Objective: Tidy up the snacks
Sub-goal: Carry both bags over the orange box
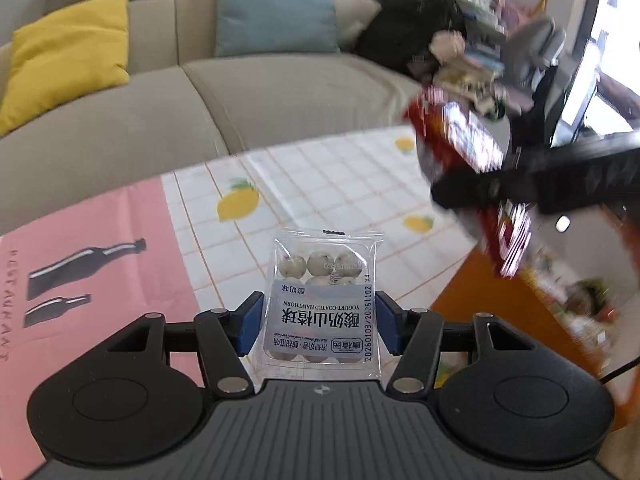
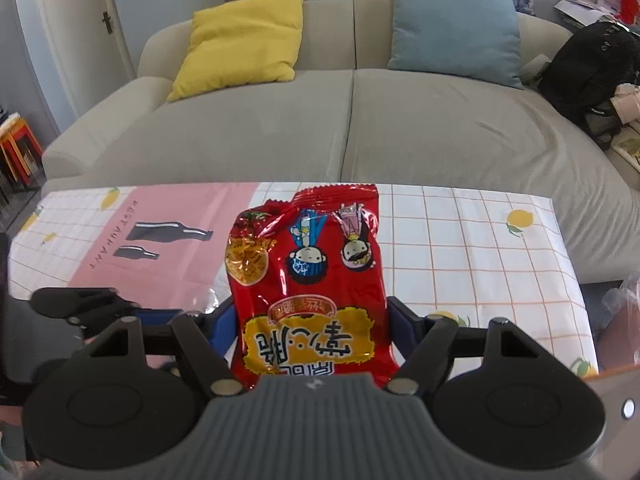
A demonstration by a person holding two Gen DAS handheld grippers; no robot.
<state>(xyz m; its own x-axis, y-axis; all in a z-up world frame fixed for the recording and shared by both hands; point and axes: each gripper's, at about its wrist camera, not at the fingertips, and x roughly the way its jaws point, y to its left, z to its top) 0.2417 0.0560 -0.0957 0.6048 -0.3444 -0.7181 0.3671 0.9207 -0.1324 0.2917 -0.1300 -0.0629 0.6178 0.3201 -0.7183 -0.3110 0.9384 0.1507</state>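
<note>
We read the left gripper as clamped on the small clear plastic pack of yogurt-coated hawthorn balls with a pale blue label: its blue pads press the pack's two side edges. The pack stands out toward 12 o'clock from the jaws and looks lifted off the table, label facing the camera. Gripping by the sides keeps the flat tray level, probably so it can be set down face-up.

The right gripper is likewise closed on the glossy red foil snack bag with two cartoon faces, held at its lower part, the crimped top pointing to 12 o'clock. In the left wrist view this bag appears blurred at 2 o'clock, above the table.

Beneath both lies the white grid tablecloth with lemon prints, and a pink paper sheet printed with black bottles at 10 o'clock. Beyond is the beige sofa with a yellow cushion and a blue cushion.

We judge both snacks are in transit; no destination container is visible.
</note>
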